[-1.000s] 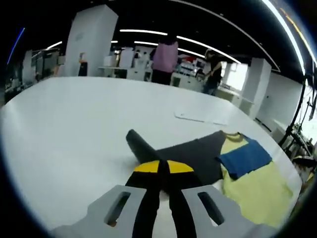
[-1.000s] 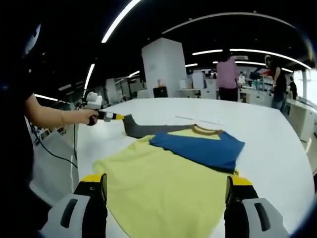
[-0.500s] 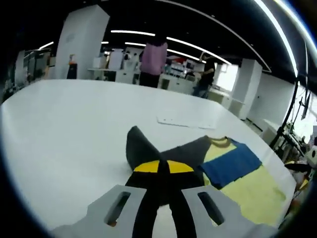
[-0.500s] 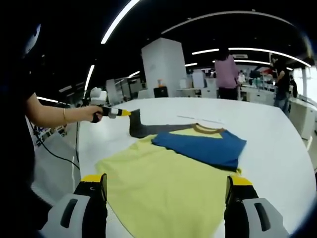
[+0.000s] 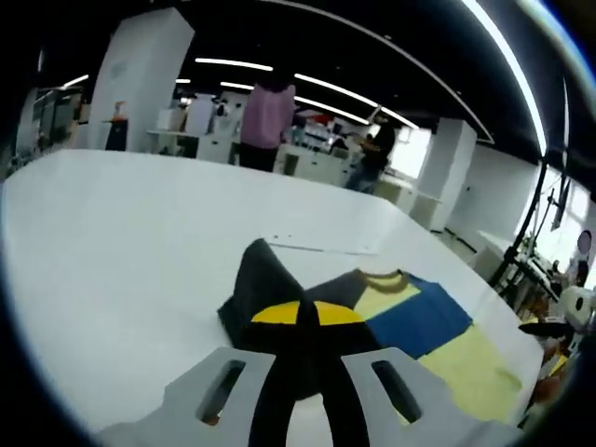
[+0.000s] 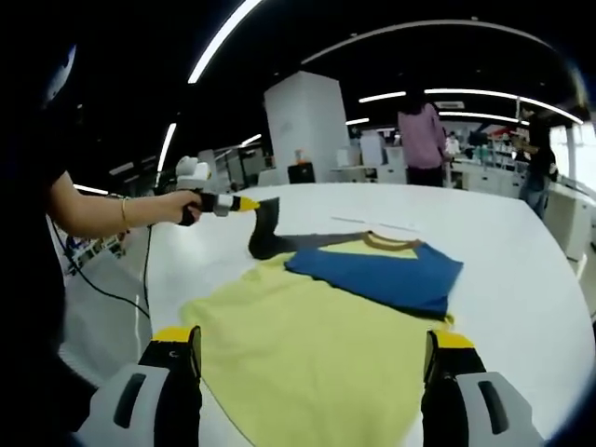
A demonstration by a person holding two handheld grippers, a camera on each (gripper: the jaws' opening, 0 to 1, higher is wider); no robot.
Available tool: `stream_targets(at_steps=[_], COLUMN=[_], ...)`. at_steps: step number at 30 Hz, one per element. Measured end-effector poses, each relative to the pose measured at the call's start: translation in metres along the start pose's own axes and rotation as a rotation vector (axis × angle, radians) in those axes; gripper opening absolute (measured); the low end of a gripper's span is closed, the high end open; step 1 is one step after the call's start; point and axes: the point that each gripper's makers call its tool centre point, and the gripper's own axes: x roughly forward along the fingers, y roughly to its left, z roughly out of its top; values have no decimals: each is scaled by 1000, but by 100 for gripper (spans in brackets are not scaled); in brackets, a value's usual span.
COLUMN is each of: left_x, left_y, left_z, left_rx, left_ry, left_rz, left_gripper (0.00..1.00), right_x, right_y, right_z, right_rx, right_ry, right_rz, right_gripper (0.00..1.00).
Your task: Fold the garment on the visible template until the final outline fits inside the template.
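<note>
A T-shirt lies flat on the white table (image 6: 521, 279): pale yellow body (image 6: 307, 345), and a blue sleeve (image 6: 382, 270) folded across the chest below the collar (image 6: 386, 244). My left gripper (image 6: 244, 204), held in a person's hand, is shut on the dark grey sleeve (image 6: 265, 228) and holds it raised off the table. In the left gripper view the grey sleeve (image 5: 256, 279) rises in a peak from the left gripper's (image 5: 298, 314) shut yellow tips, with the blue sleeve (image 5: 414, 321) and yellow body (image 5: 466, 358) beyond it. My right gripper (image 6: 312, 349) stands open over the hem, holding nothing.
A flat white sheet (image 5: 321, 245) lies on the table beyond the collar, the same white sheet (image 6: 377, 223) showing in the right gripper view. Bare table (image 5: 112, 233) spreads to the left of the shirt. Two people (image 5: 265, 116) stand by desks far behind. A cable (image 6: 112, 293) hangs at the table's left edge.
My left gripper has lifted the grey sleeve higher and carried it toward the shirt's body. The right gripper has stayed open in place.
</note>
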Motion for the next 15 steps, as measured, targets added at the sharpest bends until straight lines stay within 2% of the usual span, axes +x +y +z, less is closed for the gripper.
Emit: stream_targets(at_steps=[3, 8, 15], left_x=[5, 12, 23], left_y=[-14, -35, -53], left_z=[1, 4, 8], left_rx=[-33, -34, -51], left_ry=[-5, -5, -21], left_rz=[-39, -87, -113], left_gripper=[1, 1, 1], right_x=[0, -1, -2], right_y=[-1, -1, -1], right_z=[0, -1, -6], right_rx=[5, 12, 21], right_ry=[0, 1, 13], right_rz=[-6, -8, -10], right_gripper=[99, 99, 99])
